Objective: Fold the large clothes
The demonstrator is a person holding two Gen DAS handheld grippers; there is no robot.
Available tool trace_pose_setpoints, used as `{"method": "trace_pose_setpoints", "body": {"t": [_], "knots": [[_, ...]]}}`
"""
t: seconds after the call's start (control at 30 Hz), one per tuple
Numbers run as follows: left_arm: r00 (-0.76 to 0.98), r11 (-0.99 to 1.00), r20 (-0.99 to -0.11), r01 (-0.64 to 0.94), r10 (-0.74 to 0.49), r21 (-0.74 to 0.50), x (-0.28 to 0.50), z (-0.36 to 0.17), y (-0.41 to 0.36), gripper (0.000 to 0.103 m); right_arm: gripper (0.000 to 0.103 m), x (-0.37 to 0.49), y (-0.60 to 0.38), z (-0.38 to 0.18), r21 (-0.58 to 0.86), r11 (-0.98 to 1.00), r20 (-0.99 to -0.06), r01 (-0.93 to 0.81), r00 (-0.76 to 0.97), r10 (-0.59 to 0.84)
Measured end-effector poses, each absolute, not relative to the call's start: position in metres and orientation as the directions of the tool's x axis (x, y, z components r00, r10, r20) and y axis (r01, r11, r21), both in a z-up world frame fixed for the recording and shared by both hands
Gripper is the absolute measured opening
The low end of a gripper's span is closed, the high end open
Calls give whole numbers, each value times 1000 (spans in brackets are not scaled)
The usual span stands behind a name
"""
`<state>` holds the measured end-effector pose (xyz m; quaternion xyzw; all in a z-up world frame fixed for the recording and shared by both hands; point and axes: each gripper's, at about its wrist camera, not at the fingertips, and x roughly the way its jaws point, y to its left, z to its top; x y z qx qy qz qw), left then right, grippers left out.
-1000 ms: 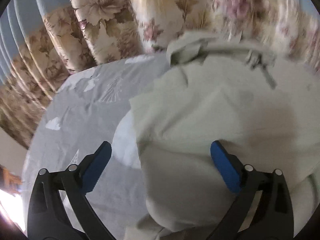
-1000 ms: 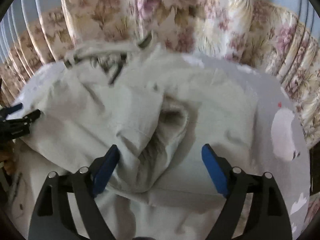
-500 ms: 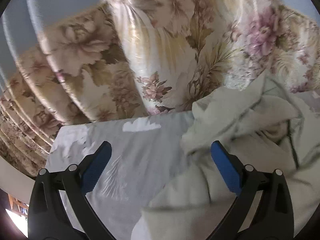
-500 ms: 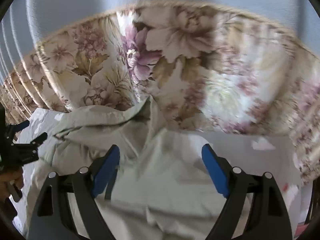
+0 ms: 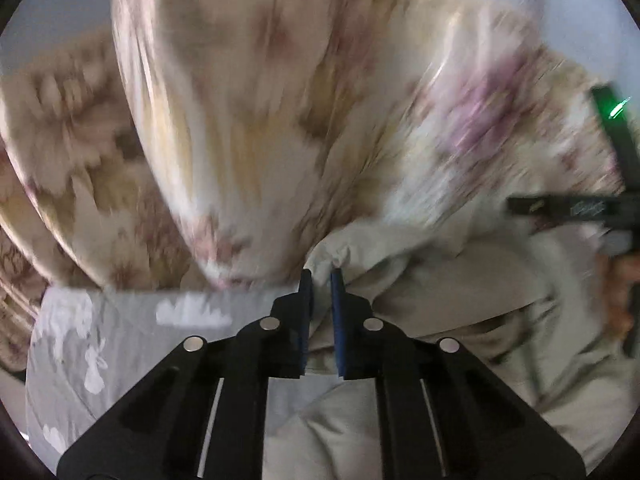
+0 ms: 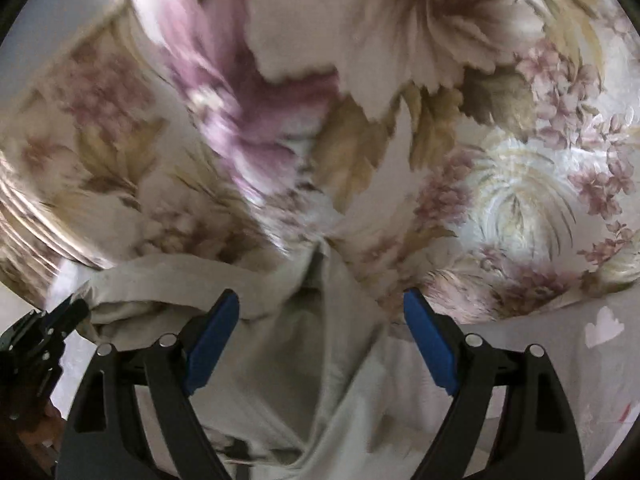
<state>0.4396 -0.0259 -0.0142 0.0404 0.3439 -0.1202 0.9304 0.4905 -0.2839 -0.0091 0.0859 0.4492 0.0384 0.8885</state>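
A: Left gripper point(image 5: 320, 276) closing, bunched far corner of the pale garment point(image 5: 460, 292) between its pads, at the bed's point(image 5: 120, 320) curtain side

B: Right gripper point(image 6: 320, 312) spread, empty; the far edge runs sideways beneath it, next corner dead ahead
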Motion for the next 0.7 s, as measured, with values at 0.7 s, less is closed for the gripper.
{"method": "trace_pose_setpoints", "body": {"t": [0.7], "knots": [[630,767,-539,640,-560,-49,145,-17,-90,8,85,263,-293,53,193,977,-681,-92,704,201]]}}
